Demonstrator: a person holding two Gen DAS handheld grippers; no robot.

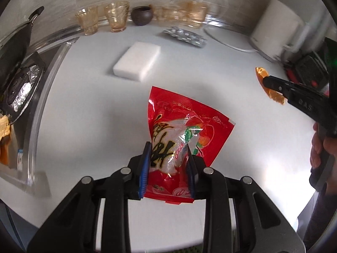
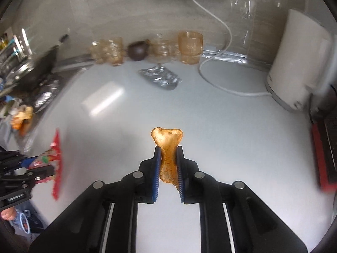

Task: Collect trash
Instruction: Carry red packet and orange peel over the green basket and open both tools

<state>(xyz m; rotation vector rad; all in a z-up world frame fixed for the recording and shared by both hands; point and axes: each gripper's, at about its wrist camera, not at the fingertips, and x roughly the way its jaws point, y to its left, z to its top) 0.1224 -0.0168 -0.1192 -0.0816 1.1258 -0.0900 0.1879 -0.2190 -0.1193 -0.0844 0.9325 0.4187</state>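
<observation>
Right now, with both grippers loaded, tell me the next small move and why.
Probably carry both pieces off toward a bin; none is in view. The left gripper is clamped on the red wrapper, the right gripper on the orange peel, both apparently lifted off the white counter.

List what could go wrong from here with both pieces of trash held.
The orange peel is pinched by a narrow strip in the right gripper; it may slip out. The red snack bag is slick and hangs crumpled from the left gripper; it may slide free. The foil wrapper remains uncollected.

The counter's [image 1: 88, 109] middle lies open; a white sponge [image 1: 137, 62], foil packet [image 1: 185, 35] and glasses [image 1: 117, 16] crowd its back.
</observation>
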